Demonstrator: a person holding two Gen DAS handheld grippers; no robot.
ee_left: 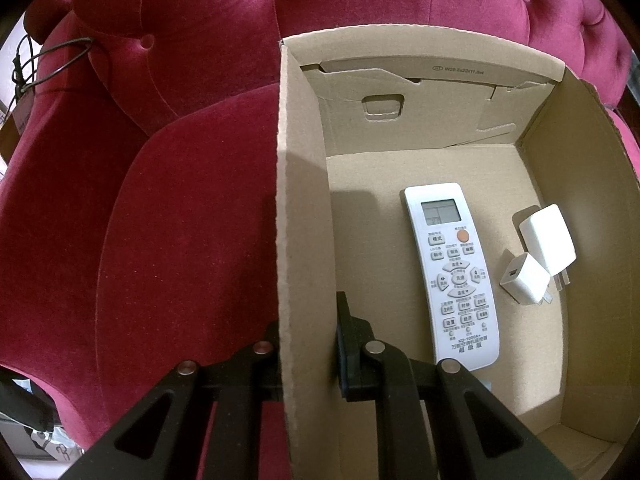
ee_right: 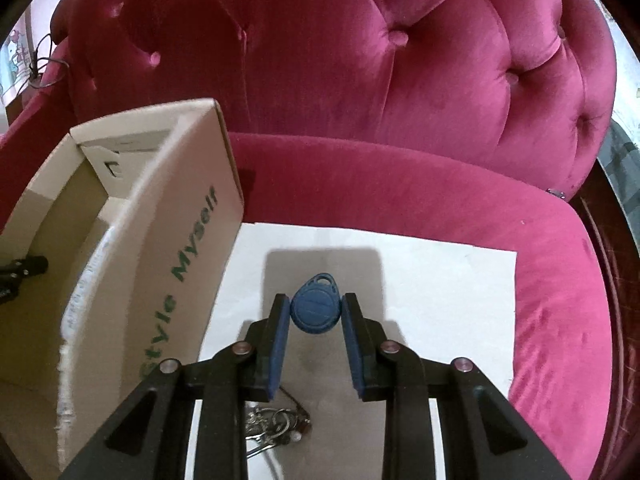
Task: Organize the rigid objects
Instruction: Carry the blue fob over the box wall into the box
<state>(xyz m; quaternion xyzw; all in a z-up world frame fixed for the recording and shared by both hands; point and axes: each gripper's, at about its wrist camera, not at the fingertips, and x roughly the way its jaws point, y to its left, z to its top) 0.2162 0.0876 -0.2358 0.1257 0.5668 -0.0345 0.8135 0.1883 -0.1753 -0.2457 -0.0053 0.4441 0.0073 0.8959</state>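
Right wrist: my right tool (ee_right: 315, 312) is pinching the fob (ee_right: 316, 310); my left tool (ee_left: 308, 344) is clamping the box wall (ee_left: 306, 240).

Both wrist views look steeply down, close, sharing the cardboard box (ee_left: 304, 200) and seemingly one sofa (ee_right: 360, 80).

Left gripper (ee_left: 308, 344): black angular linkage arms, round silver pivot screws, triangular cut-outs near base. Right gripper (ee_right: 315, 312): same black frame and silver screws, blue pads (ee_right: 280, 344) lining both fingers.
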